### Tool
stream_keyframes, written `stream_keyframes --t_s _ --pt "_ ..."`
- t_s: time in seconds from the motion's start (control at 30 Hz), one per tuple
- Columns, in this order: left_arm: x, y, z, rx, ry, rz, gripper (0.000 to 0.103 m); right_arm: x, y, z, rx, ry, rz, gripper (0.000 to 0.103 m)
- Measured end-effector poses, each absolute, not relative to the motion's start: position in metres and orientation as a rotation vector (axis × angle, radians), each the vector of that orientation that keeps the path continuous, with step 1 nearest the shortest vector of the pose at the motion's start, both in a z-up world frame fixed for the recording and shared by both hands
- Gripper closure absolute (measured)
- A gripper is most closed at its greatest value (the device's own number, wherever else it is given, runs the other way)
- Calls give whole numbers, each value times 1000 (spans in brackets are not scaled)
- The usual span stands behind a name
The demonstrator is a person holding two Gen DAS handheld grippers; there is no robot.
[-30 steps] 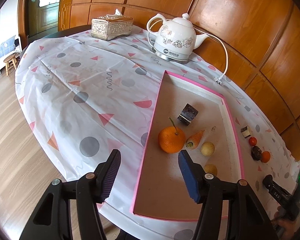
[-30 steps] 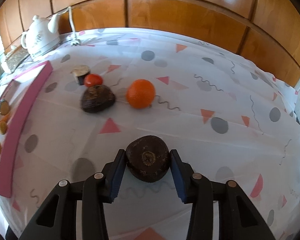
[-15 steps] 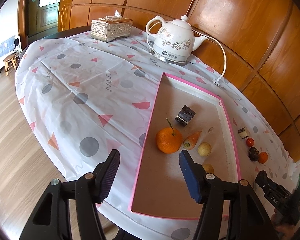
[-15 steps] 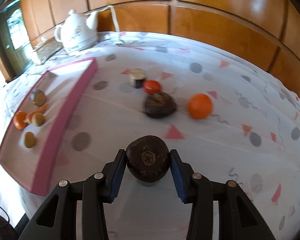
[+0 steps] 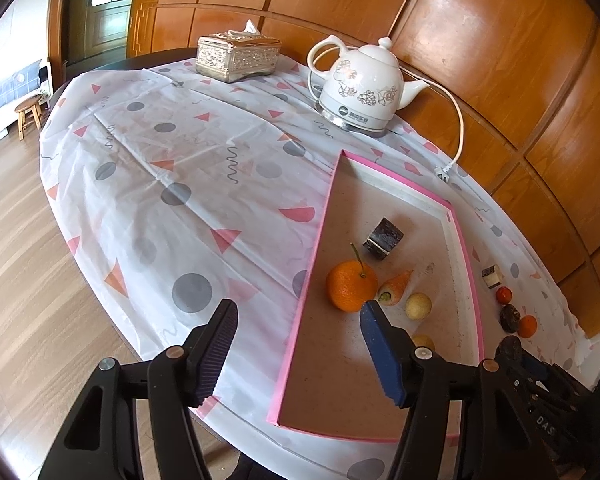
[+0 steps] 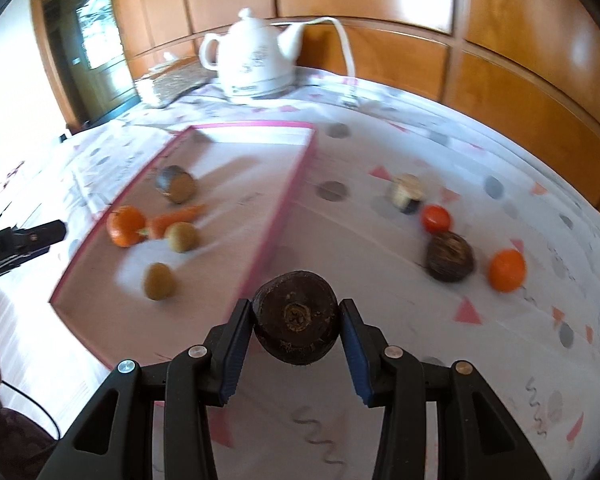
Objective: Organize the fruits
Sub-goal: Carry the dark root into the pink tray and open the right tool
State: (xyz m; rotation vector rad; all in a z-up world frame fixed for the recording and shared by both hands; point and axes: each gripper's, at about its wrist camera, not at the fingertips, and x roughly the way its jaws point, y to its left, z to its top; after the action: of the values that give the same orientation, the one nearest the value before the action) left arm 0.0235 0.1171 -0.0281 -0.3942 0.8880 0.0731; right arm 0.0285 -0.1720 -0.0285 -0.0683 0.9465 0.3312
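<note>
My right gripper [image 6: 296,320] is shut on a dark brown round fruit [image 6: 295,317] and holds it above the cloth just right of the pink-rimmed tray [image 6: 288,200]. The tray [image 5: 312,256] holds an orange [image 5: 351,286], a carrot [image 5: 396,286], two yellowish round fruits [image 5: 418,306], and a dark cut piece [image 5: 382,238]. On the cloth to the right lie a dark fruit [image 6: 449,256], an orange [image 6: 506,270], a small red fruit [image 6: 436,218] and a cut piece [image 6: 407,193]. My left gripper [image 5: 296,322] is open and empty over the tray's near left rim.
A white kettle [image 5: 360,92] with its cord and a tissue box [image 5: 238,56] stand at the far side of the round table. The table edge [image 5: 112,312] drops to wooden floor on the left. The right gripper's body shows at lower right in the left wrist view [image 5: 540,392].
My right gripper has swung left with the dark fruit, from facing the loose fruits to the tray's right rim. My left gripper has drawn back slightly and stays open.
</note>
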Motion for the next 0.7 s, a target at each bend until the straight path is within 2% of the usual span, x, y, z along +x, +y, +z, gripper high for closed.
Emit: stream_keyframes --t_s 0.27,0.7 --pt "23 131 -28 -427 874 114 38 30 -122 -17 -139 923 478 59" --pt "23 131 -35 -430 896 116 38 34 -86 -45 -287 962 477 58"
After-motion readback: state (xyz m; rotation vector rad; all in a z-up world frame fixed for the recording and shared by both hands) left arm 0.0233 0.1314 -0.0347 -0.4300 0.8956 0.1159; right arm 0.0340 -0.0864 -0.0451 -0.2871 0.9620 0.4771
